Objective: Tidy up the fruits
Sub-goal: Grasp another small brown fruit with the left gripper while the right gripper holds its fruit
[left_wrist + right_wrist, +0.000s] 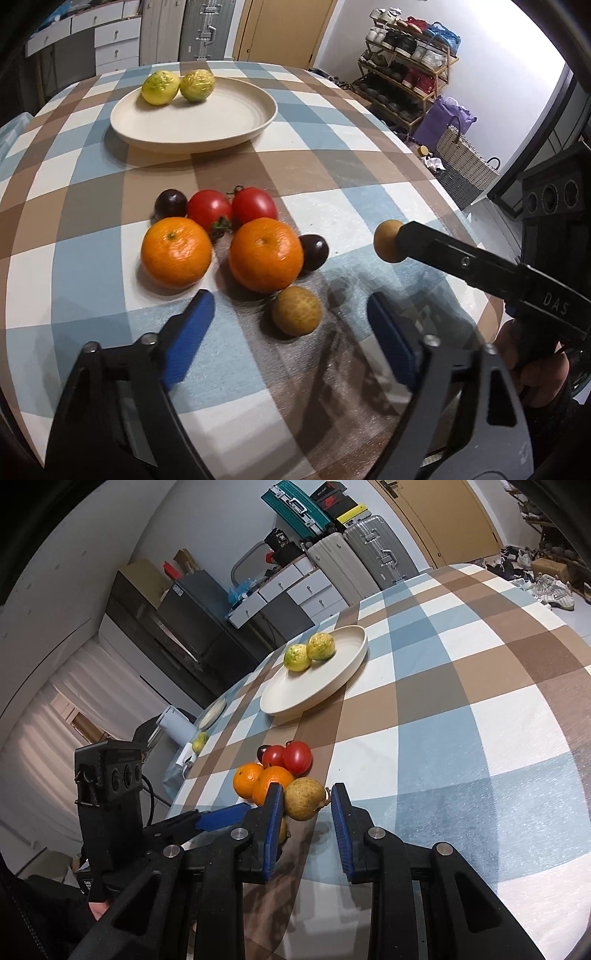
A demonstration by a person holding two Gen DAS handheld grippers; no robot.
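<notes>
Left hand-held gripper (290,325): half open, nothing pinched, jaws either side of a brown fruit (296,311) on the worktop (369,206), lined up for pickup.
Right hand-held gripper (306,812): nearly closed on another brown fruit (304,798), lifted for carrying.
Loose pile: oranges (176,252), tomatoes (254,206), dark plums (170,204), at 12 o'clock from the left jaws.
Plate (192,122): farther at 12 o'clock, two yellow-green fruits (160,87) paired, apparently sorted by kind.
</notes>
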